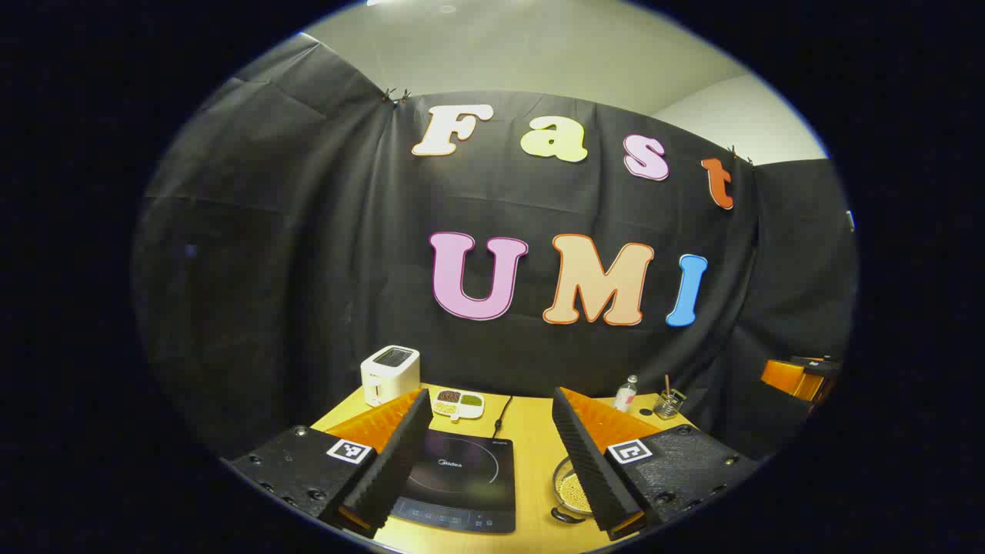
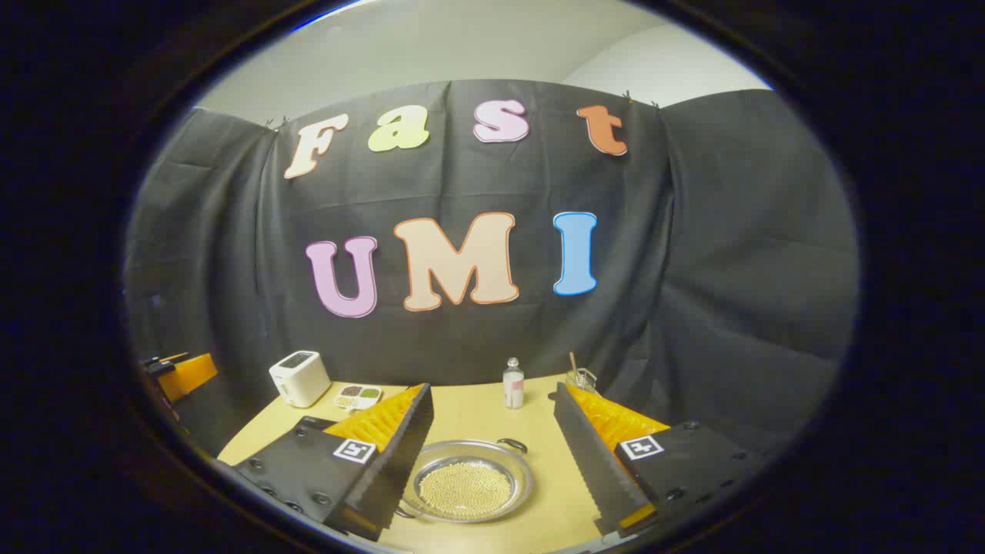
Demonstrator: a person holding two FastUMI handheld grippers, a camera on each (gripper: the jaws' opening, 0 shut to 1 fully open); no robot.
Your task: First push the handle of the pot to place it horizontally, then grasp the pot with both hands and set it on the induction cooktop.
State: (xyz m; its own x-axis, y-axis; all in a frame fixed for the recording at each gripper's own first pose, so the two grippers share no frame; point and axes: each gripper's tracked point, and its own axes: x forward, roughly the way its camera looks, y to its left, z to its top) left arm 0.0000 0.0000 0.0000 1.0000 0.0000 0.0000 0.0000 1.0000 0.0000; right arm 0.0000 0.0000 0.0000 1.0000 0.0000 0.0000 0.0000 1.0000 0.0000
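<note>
A shallow metal pot (image 2: 469, 481) holding small yellow beads sits on the wooden table (image 2: 477, 412), low between the fingers of my right gripper (image 2: 492, 388), which is open and above it. One dark pot handle (image 2: 512, 444) points back right and the other (image 2: 400, 512) front left. In the left gripper view the black induction cooktop (image 1: 462, 481) lies between the fingers of my left gripper (image 1: 489, 394), also open and holding nothing. There the pot (image 1: 571, 488) stands just right of the cooktop, partly hidden behind the right finger.
A white toaster (image 1: 390, 373) stands at the table's back left with a small dish of beans (image 1: 459, 403) beside it. The cooktop's cable (image 1: 502, 415) runs to the back. A small bottle (image 2: 513, 383) and a glass with a stick (image 2: 582, 378) stand at the back right.
</note>
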